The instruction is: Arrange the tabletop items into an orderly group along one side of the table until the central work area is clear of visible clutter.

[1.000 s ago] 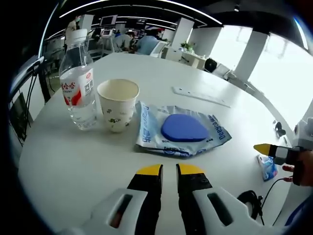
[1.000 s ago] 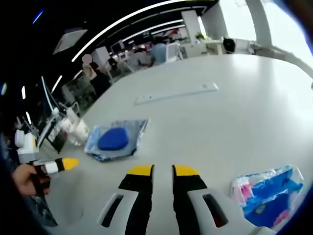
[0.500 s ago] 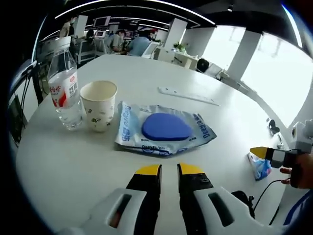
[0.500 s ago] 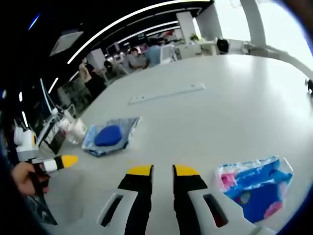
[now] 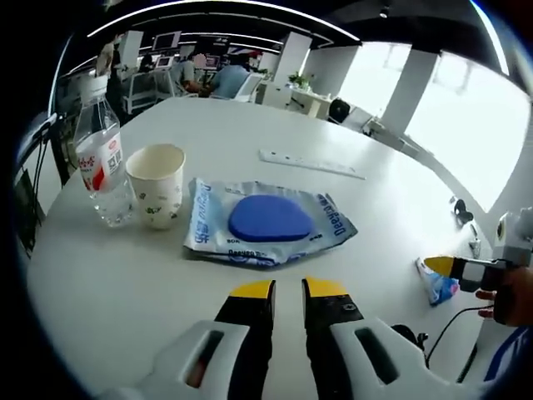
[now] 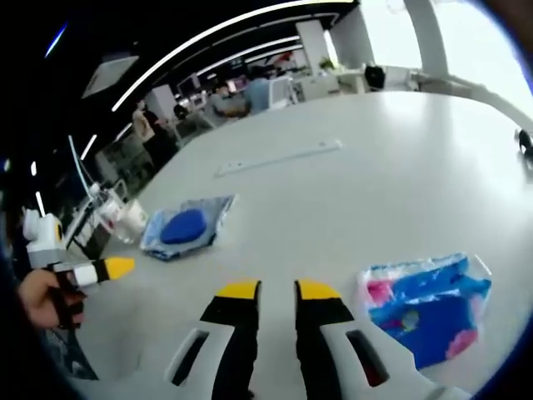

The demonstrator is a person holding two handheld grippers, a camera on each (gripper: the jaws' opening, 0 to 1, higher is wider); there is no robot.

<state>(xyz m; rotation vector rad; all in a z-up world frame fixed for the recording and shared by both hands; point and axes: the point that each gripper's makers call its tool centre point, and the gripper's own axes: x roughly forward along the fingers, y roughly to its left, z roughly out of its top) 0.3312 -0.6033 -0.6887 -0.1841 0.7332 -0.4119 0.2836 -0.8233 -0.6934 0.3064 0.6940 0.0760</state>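
Observation:
A clear water bottle (image 5: 100,162) with a red label, a paper cup (image 5: 156,183) and a silvery packet holding a blue pad (image 5: 266,221) stand in a row on the white table (image 5: 125,292). My left gripper (image 5: 288,289) hovers just in front of the packet, shut, holding nothing. A small blue and pink packet (image 6: 425,304) lies right of my right gripper (image 6: 277,290), whose jaws are shut and hold nothing. That packet (image 5: 437,283) lies under the right gripper (image 5: 454,267) at the right edge. The left gripper (image 6: 108,268) enters from the left, near the pad packet (image 6: 183,227).
A long pale ruler (image 5: 310,163) lies beyond the pad packet, also ruler (image 6: 279,157). A black cable (image 5: 433,333) trails at the near right edge. A small dark object (image 5: 460,210) sits at the far right. People and desks fill the room behind the table.
Both cameras shifted a little: the bottle, cup and pad packet drift left in the left gripper view, and the colourful packet comes nearer the middle in the right one. Both grippers stay shut.

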